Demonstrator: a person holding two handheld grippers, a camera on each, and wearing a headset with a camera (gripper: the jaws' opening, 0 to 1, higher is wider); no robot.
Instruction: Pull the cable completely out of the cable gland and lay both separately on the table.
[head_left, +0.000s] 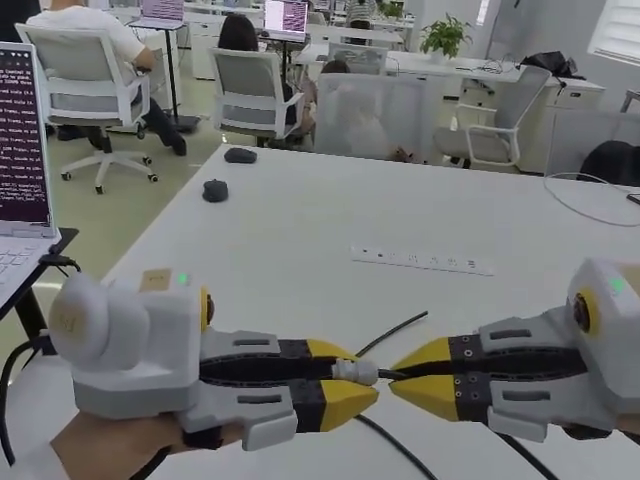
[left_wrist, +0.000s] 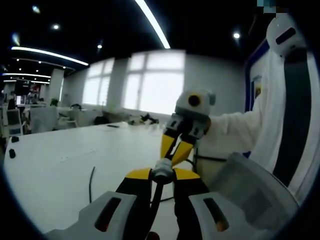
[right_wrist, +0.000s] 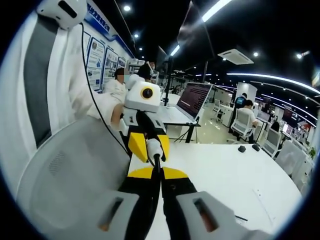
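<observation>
In the lower centre of the head view, the gland (head_left: 353, 371) is clamped in the shut left gripper (head_left: 360, 380). The cable (head_left: 394, 334) is pinched just right of it by the shut right gripper (head_left: 402, 374). Their shared axis runs left-right, so a rightward pull is called for.

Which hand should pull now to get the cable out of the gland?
Right, probably: the right hand-held gripper is shut on the cable beside the gland, which the left hand-held gripper clamps steady.
</observation>
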